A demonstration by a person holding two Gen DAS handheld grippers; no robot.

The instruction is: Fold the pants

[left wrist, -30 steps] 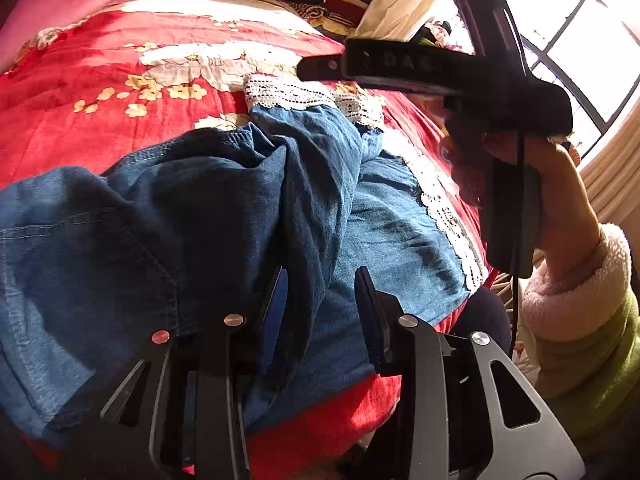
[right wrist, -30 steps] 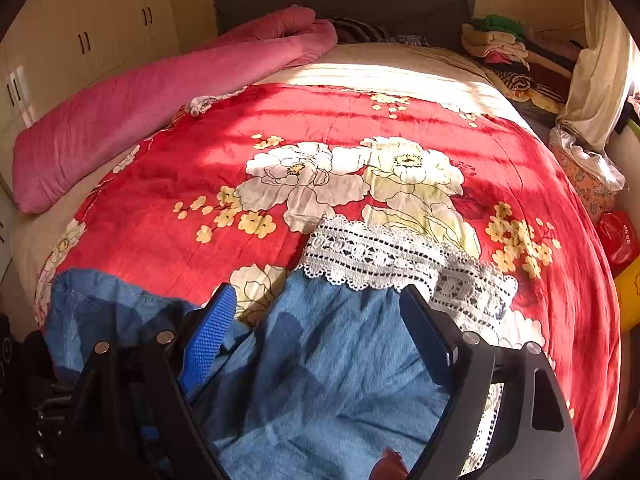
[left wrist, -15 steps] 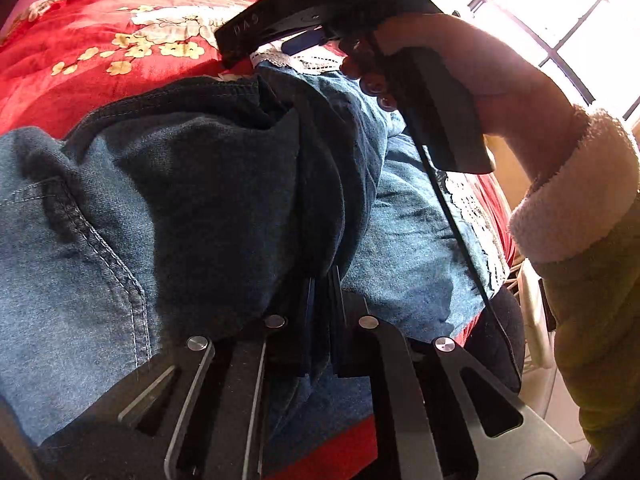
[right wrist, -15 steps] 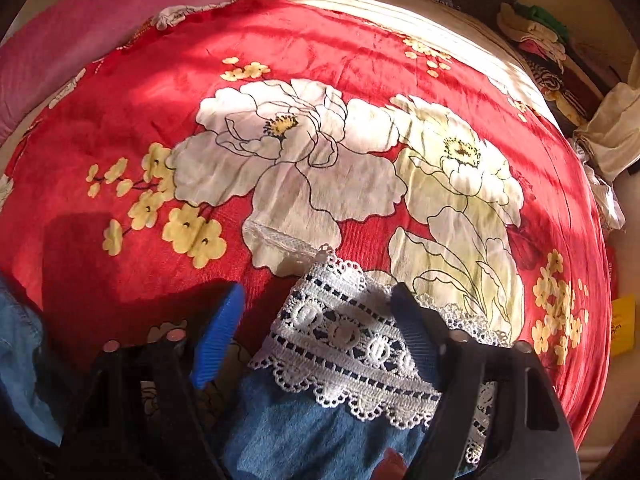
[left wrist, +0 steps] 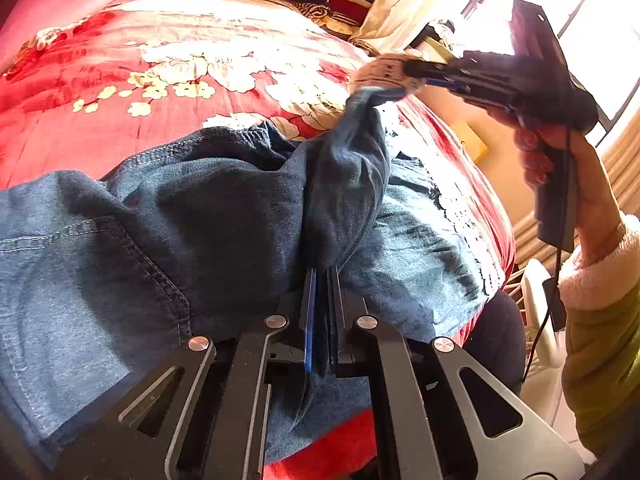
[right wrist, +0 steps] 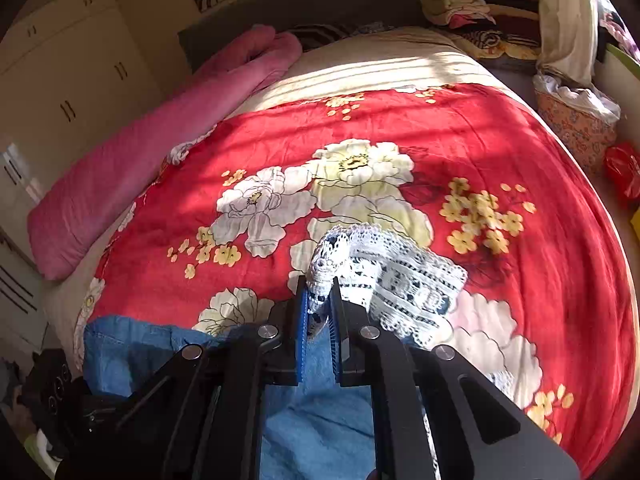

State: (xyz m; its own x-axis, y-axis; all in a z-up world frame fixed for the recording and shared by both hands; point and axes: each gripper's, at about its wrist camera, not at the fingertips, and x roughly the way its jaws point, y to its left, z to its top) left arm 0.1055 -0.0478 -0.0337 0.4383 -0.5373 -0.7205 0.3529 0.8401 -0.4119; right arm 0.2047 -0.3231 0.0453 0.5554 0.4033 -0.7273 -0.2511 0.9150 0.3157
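Blue denim pants [left wrist: 168, 216] with white lace hems lie on the red floral blanket [left wrist: 120, 120] near the bed's front edge. My left gripper [left wrist: 322, 280] is shut on a raised fold of denim in the middle of the pants. My right gripper [right wrist: 320, 300] is shut on the white lace hem [right wrist: 384, 272] of one leg and holds it lifted above the blanket. In the left wrist view the right gripper [left wrist: 416, 74] is up at the right, with the leg stretched from it down to my left gripper.
A pink rolled quilt [right wrist: 152, 152] lies along the bed's left side. Stacked clothes [right wrist: 472, 8] sit at the far right corner. A floral basket [right wrist: 576, 120] and a red bag [right wrist: 624, 168] stand right of the bed. White cupboards [right wrist: 60, 80] stand at left.
Both grippers have shut: the left on the denim fold, the right on the lace hem. The right gripper has then lifted the hem up off the blanket.
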